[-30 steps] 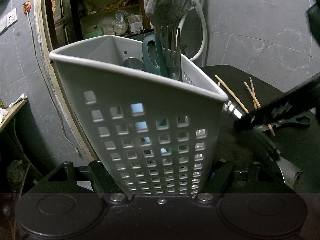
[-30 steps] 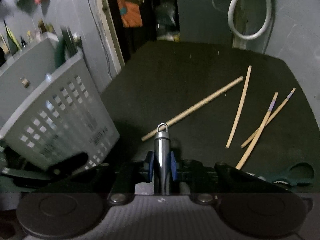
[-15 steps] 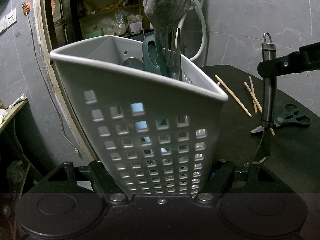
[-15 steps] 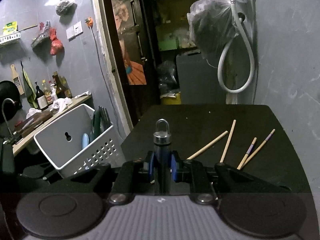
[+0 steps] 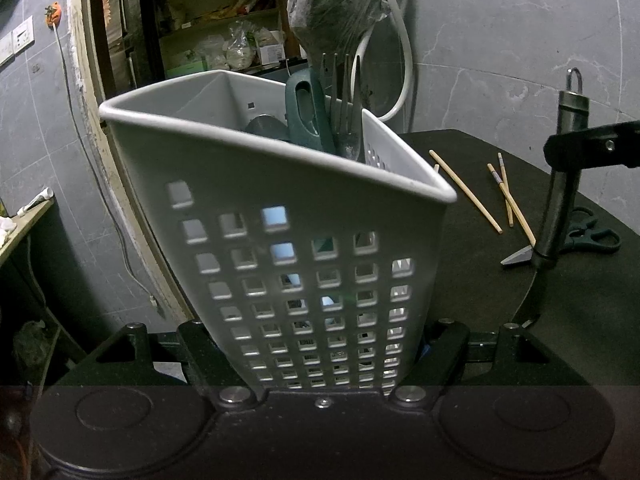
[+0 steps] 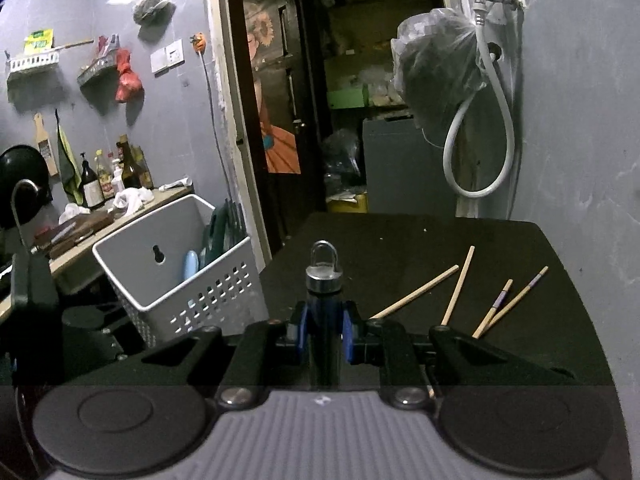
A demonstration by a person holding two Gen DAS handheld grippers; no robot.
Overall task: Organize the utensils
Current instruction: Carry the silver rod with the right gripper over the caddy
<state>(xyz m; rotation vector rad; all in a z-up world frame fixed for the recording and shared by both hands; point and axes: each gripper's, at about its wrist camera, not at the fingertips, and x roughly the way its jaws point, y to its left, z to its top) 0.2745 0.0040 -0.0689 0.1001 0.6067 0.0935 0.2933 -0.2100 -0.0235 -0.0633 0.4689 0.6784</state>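
The left tool (image 5: 324,344) grips the white basket (image 5: 280,216); the right tool (image 6: 324,328) clamps a steel-handled utensil (image 6: 323,276) above the desk (image 6: 400,248).

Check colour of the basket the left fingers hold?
Pale grey basket, square holes; left wrist view shows it best.

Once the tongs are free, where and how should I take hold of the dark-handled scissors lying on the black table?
Grip the dark-handled scissors across the neck, where the blades meet the two finger loops, coming down from above. They lie flat on the black table, so a level approach finds no edge. The loops are wide and hollow, the blade tip is thin. One plain wooden chopstick ends close by; keep off it.
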